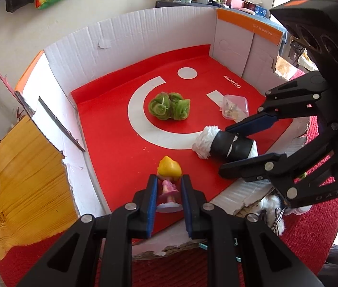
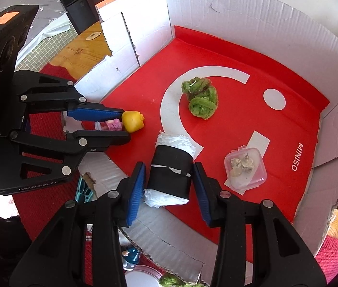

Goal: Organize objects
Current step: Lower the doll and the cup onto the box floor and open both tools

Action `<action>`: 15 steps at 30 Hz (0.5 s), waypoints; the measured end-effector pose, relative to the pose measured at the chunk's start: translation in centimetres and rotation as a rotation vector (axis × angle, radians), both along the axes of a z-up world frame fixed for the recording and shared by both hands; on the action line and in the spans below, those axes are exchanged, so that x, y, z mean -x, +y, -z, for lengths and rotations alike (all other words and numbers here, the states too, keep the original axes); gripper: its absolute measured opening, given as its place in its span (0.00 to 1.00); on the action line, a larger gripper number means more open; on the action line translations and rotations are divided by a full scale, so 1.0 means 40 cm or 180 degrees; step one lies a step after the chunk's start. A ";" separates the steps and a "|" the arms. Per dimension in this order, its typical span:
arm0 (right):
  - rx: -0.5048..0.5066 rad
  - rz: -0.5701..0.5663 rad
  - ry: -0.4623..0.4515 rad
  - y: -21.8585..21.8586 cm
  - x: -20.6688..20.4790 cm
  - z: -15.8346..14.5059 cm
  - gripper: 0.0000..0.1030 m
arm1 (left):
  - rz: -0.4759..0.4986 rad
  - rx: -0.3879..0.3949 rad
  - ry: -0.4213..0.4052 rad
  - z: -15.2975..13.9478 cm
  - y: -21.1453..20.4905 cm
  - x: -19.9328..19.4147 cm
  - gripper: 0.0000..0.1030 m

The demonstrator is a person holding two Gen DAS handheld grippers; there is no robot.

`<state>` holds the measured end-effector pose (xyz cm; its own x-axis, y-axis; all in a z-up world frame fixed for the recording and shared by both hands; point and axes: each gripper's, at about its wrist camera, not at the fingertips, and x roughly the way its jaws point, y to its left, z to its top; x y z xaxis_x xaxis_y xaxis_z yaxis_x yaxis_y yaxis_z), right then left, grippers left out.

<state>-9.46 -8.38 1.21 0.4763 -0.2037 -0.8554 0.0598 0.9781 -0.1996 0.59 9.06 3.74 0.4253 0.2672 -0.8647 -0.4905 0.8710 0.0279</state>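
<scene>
figurine [image 1: 169, 186]: 1, lower centre | green fuzzy bundle [image 1: 169, 106]: 1, centre | black-wrapped white roll [image 1: 228, 146]: 1, right of centre | clear lidded container [image 1: 235, 107]: 1, right | cardboard box [image 1: 145, 35]: 1

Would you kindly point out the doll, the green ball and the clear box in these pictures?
doll [image 1: 169, 167]: left wrist view, on its yellow hair.
green ball [image 2: 201, 96]: right wrist view, on its fuzzy middle.
clear box [image 2: 245, 168]: right wrist view, on its lid.

Black-banded white roll [image 2: 170, 172] between open jaws
</scene>
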 end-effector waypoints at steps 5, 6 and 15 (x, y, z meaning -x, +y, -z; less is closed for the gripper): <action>0.0003 0.0013 -0.0005 -0.002 -0.004 0.003 0.43 | 0.0005 0.0001 0.0003 0.000 0.001 -0.001 0.20; 0.0005 0.0014 -0.0005 -0.002 -0.004 0.004 0.43 | 0.0006 0.0002 0.0003 0.000 0.001 -0.001 0.20; -0.0003 0.0048 -0.0001 -0.008 -0.007 0.001 0.43 | 0.0012 -0.0002 0.0006 0.000 0.002 -0.001 0.21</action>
